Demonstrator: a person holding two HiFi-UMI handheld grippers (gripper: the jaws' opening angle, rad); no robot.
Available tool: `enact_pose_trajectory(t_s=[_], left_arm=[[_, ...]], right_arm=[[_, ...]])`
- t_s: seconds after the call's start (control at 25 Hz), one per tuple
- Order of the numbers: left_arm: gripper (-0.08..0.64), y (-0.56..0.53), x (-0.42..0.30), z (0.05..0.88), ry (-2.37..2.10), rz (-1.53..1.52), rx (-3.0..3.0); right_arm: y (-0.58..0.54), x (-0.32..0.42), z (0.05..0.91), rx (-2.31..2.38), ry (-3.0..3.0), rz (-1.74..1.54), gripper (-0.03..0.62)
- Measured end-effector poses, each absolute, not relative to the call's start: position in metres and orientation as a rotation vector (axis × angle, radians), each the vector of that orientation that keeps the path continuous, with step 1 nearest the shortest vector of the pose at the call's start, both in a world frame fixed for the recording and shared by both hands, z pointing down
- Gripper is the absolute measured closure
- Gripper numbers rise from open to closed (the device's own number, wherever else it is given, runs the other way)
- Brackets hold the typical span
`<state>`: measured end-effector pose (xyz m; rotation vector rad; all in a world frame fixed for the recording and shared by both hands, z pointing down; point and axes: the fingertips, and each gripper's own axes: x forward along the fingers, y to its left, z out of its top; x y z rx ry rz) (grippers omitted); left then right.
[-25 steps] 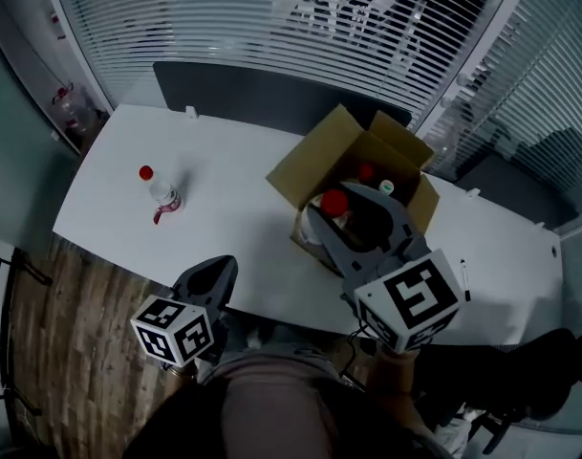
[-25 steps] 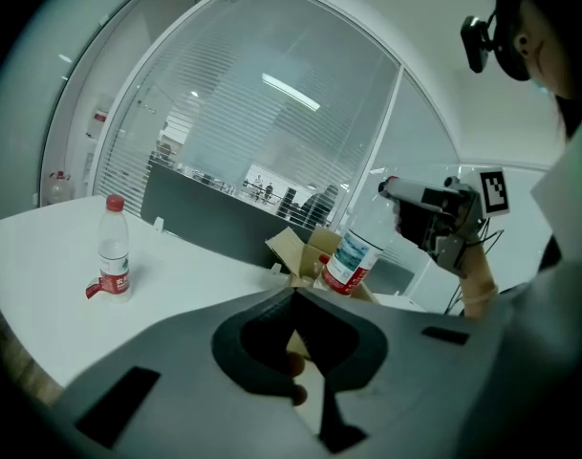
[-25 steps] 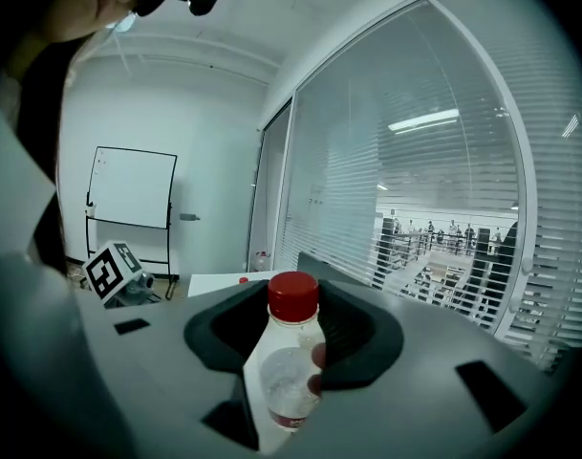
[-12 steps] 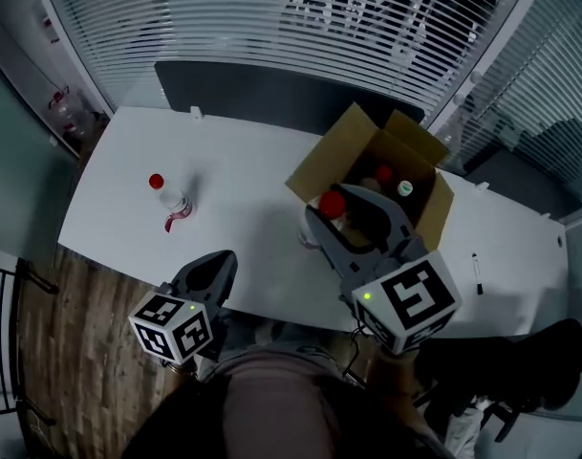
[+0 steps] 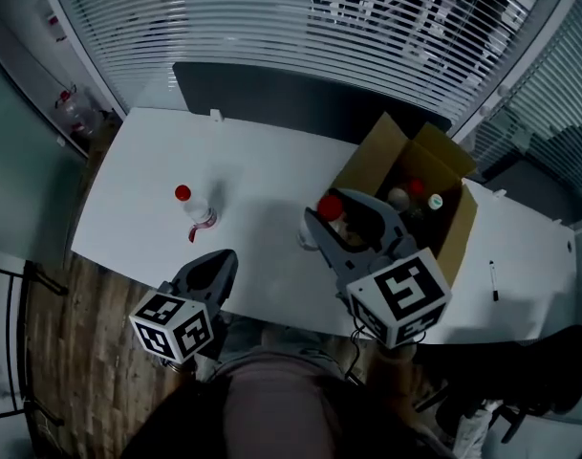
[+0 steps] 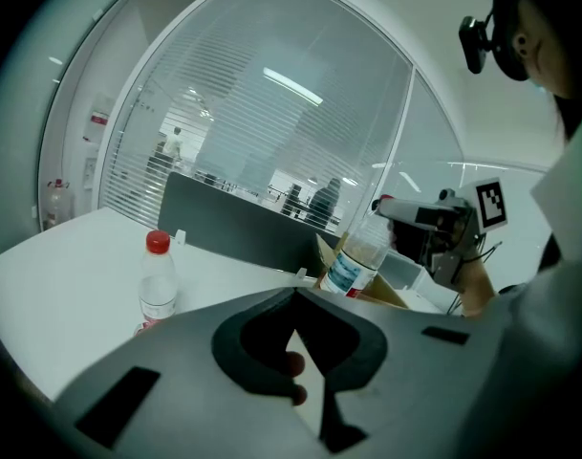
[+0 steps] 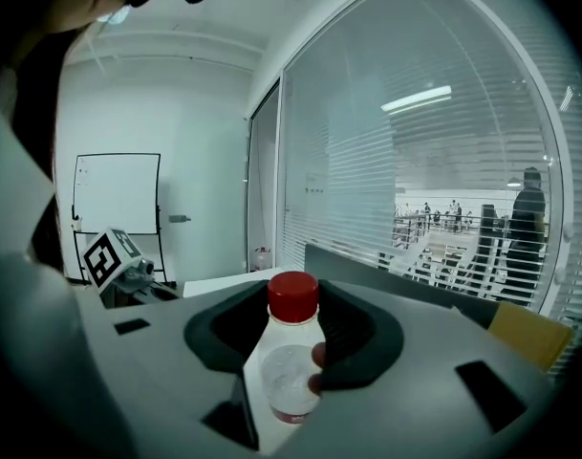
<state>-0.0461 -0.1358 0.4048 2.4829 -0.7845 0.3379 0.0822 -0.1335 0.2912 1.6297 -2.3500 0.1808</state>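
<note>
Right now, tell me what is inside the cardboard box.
Three bottle tops show inside the cardboard box: a red cap, a pale cap with green and another pale top. Their bodies and the box floor are hidden by the walls and the right gripper.

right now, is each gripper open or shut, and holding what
left gripper: shut, nothing between its jaws
right gripper: shut on the red-capped bottle

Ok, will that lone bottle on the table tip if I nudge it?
Probably: the bottle is tall, narrow and upright, so a push near its red cap would likely topple it, and it could then roll. It looks like thin clear plastic, so likely light and easily dented.
</note>
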Motion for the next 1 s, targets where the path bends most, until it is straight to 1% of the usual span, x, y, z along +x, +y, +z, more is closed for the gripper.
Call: enact_pose_trajectory(t_s=[1.0], left_arm=[[0.552,-0.208,-0.126,0.424,-0.882,0.375,2.424]], right_arm=[[-0.231,0.006,0.374,1.520,-2.286,0.298,0.433]])
